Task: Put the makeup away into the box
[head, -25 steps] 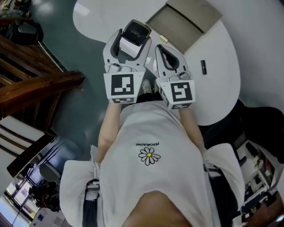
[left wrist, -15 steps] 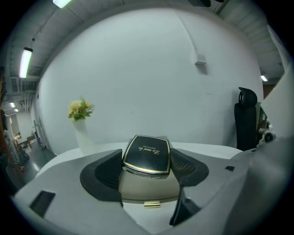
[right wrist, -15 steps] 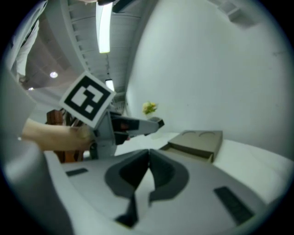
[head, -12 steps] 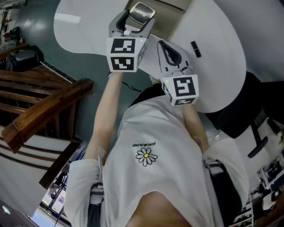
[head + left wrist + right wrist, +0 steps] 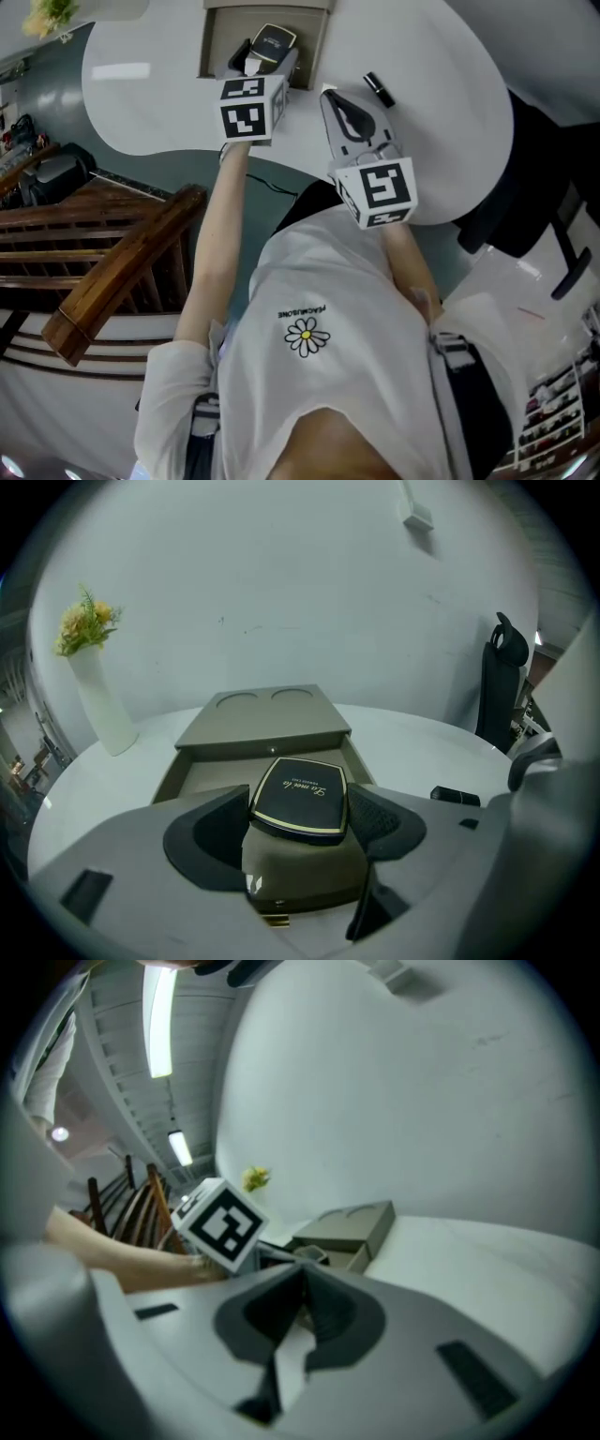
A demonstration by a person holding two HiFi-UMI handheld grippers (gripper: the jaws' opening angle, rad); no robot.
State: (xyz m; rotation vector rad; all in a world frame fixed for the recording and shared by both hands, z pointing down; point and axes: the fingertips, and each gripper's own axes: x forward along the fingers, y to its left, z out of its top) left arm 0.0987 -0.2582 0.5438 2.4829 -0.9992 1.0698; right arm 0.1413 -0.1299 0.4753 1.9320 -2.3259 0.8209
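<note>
Starting wide with the white surface, carrying the box at its far side, with an open tray facing the person. At the box's near edge, over that tray, spotting the left gripper, with jaws clamped on the compact, black lid up. Right of the box and nearer the person, finding the right gripper, with jaws pressed together on nothing. Further right of the box, lying loose and well apart from it, a small black tube.

Now the risks, judging from here. Could let go too high and send the compact tipping or bouncing off the box's front wall. Could clip that wall with the jaws and shove the box along. Might slip too, given a grip only on the compact's sides.
</note>
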